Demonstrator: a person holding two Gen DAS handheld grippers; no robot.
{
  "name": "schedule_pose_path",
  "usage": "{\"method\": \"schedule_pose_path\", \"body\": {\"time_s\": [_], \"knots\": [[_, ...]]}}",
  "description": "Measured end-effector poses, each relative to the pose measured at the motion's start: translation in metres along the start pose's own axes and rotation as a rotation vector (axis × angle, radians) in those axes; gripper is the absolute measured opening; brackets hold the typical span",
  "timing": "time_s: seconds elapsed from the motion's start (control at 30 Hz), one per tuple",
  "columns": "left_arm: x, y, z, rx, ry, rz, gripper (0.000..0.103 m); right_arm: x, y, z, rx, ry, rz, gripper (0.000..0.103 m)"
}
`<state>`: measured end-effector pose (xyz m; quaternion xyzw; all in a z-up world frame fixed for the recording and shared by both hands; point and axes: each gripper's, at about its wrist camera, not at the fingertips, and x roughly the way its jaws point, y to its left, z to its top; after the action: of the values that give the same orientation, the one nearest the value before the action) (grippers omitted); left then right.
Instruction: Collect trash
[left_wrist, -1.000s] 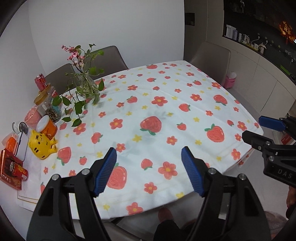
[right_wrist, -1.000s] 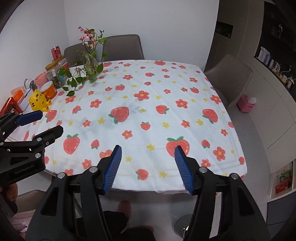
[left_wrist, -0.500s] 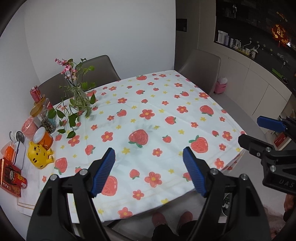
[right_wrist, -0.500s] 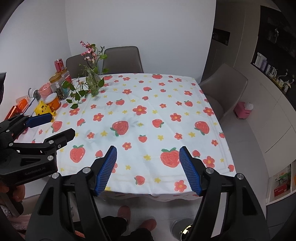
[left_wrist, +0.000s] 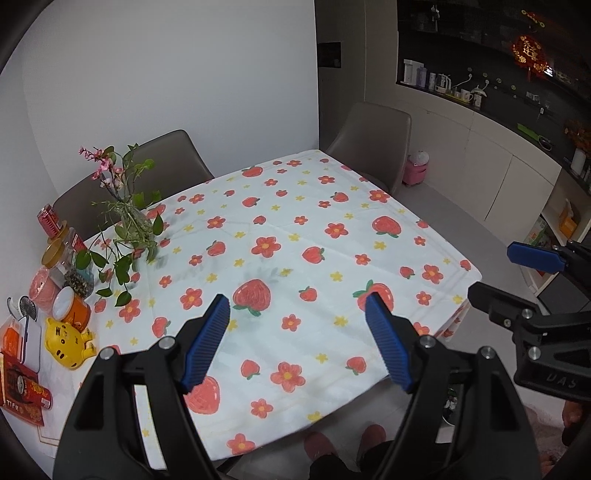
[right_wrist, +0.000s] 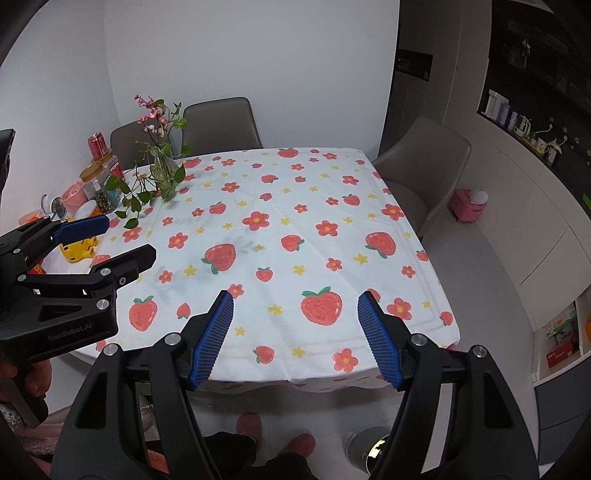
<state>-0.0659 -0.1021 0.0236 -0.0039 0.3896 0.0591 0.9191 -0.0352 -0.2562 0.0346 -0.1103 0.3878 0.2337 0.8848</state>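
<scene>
No loose litter shows on the strawberry tablecloth (left_wrist: 295, 236); the likeliest trash is the red can (left_wrist: 47, 220) at the far left among the jars, though that is uncertain. Sweep there first. Left gripper (left_wrist: 301, 341) and right gripper (right_wrist: 295, 338) both hover spread wide, holding nothing.

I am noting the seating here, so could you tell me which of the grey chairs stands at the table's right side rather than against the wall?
The chair beside the pink bin; the two others stand along the back wall behind the flower vase.
</scene>
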Motion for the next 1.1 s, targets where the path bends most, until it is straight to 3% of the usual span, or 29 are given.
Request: {"method": "schedule_pose_path", "body": {"time_s": [1.1], "knots": [[-0.001,-0.001,0.014,0.001,-0.031,-0.025,0.077,-0.006,-0.007,0.001,0.026,-0.020,-0.026,0.069]]}}
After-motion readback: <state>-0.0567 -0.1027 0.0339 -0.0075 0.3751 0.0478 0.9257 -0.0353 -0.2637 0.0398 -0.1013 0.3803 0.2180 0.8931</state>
